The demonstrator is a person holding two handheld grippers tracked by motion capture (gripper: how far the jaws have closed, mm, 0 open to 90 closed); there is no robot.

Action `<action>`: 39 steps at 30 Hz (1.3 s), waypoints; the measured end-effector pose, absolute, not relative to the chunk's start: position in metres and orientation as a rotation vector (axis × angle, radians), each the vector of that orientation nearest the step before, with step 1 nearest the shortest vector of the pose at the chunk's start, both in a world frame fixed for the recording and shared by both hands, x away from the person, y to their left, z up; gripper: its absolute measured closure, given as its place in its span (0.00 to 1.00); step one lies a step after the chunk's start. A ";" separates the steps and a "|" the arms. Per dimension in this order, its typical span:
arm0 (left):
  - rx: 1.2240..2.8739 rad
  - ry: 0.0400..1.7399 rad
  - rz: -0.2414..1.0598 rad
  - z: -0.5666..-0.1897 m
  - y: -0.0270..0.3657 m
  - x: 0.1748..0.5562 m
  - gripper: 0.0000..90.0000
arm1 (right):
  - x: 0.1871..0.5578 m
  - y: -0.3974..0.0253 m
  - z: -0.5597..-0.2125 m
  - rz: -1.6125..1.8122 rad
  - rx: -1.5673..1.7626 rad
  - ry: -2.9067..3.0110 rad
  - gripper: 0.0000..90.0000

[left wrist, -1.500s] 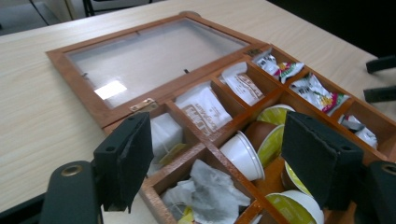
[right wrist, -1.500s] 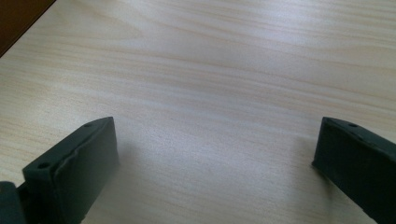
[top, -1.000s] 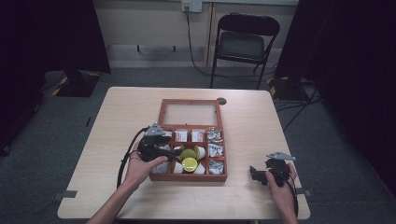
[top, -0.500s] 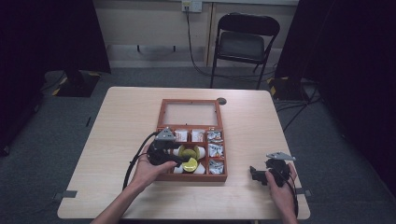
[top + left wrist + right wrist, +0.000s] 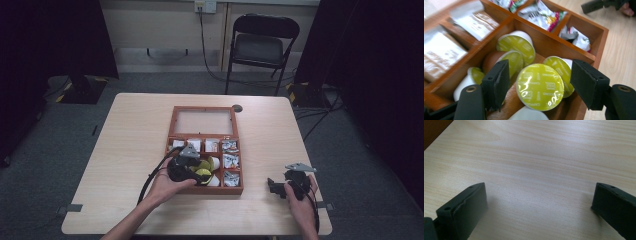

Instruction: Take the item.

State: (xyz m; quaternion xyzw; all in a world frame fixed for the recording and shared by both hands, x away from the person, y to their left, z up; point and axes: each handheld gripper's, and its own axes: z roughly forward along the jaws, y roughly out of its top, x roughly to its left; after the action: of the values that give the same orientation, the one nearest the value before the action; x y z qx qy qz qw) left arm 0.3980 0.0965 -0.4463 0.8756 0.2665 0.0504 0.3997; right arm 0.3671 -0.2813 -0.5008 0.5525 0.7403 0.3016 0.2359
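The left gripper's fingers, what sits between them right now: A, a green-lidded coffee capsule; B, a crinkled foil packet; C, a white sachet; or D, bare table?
A: in the left gripper view the left gripper stands open around a green-lidded capsule in the wooden box, with its fingers apart on either side of it.

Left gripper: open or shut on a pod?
Open. In the left gripper view, the left gripper has its black jaws spread on either side of a green-lidded coffee pod inside the wooden compartment box, with gaps visible.
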 end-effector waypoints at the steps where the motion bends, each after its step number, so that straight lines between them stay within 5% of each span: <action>1: 2.230 0.672 0.116 -0.448 0.096 0.398 0.35 | 0.367 -0.281 -0.501 0.827 1.515 2.030 0.00; 26: 2.397 0.694 0.078 -0.461 0.084 0.407 0.33 | 0.367 -0.281 -0.501 0.827 1.515 2.030 0.00; 39: 2.437 0.688 0.096 -0.462 0.081 0.407 0.42 | 0.367 -0.281 -0.501 0.827 1.516 2.030 0.00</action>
State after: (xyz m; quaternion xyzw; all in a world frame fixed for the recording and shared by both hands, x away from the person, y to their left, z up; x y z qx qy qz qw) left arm 0.4065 0.0809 -0.4619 0.9177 0.2592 0.0360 0.2990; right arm 0.3671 -0.2813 -0.5008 0.5527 0.7402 0.3015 0.2361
